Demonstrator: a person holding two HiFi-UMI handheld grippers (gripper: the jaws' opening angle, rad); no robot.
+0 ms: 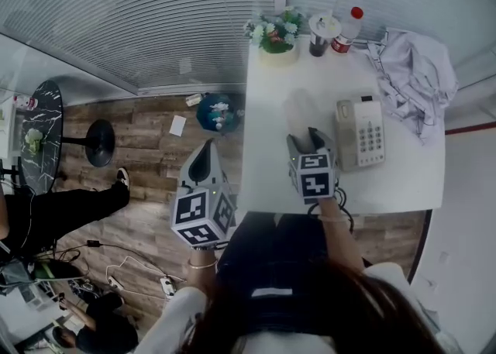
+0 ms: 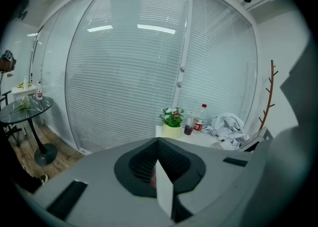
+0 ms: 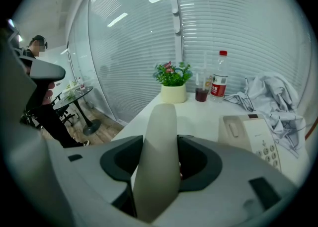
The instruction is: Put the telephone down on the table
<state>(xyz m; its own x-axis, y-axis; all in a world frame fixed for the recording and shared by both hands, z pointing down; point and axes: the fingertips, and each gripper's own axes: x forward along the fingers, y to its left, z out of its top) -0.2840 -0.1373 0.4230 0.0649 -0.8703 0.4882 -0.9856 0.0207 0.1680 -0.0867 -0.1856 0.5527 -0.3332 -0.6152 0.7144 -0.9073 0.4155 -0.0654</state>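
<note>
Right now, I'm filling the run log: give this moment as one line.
right gripper: jaws shut on beige telephone handset | place: over white table, beside beige keypad base | left gripper: over wooden floor

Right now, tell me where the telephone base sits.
In the head view the telephone base lies on the white table's right side, between the right gripper and the crumpled cloth.
</note>
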